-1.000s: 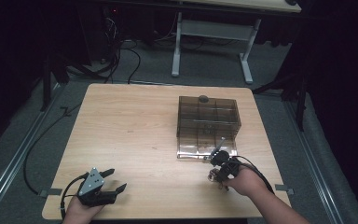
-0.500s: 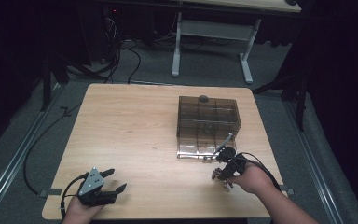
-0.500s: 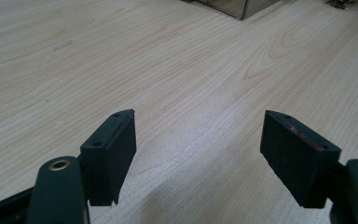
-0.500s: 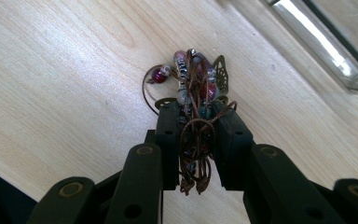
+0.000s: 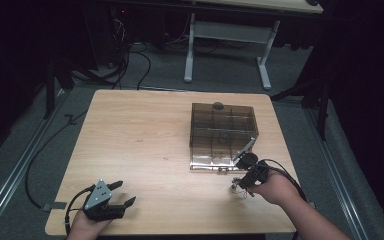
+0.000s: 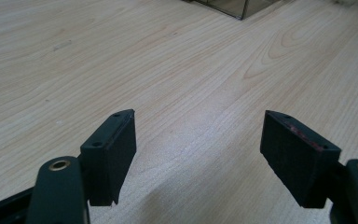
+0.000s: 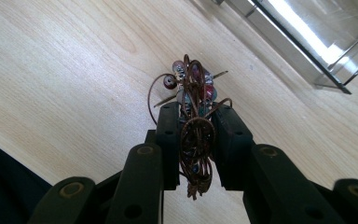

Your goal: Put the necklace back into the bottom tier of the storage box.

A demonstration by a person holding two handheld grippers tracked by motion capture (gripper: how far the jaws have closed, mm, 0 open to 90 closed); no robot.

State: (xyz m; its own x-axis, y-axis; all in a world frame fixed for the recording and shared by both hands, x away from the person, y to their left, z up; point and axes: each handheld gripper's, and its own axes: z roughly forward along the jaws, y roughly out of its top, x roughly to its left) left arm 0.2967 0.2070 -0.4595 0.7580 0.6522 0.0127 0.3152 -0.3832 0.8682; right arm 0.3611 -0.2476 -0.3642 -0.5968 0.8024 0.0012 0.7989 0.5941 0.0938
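My right gripper [image 7: 195, 114] is shut on a tangled bundle of copper wire with small beads [image 7: 193, 88], held a little above the wooden table. In the high view that gripper [image 5: 243, 184] hangs just off the front right corner of a smoky clear compartment box [image 5: 223, 131], with the wire bundle [image 5: 237, 189] dangling below it. The box's edge [image 7: 307, 32] lies ahead of the jaws to the upper right. My left gripper [image 5: 125, 192] rests at the table's front left, jaws wide open [image 6: 198, 149] with nothing between them.
A small dark knob [image 5: 218, 105] sits on the box's far edge, and a clear flap [image 5: 245, 150] tilts up at its front right corner. The wooden table [image 5: 140, 145] stretches bare between the grippers. A second table's metal legs [image 5: 190, 50] stand beyond.
My right gripper has risen slightly and drifted right with the wire bundle still in its jaws. The left gripper has stayed put.
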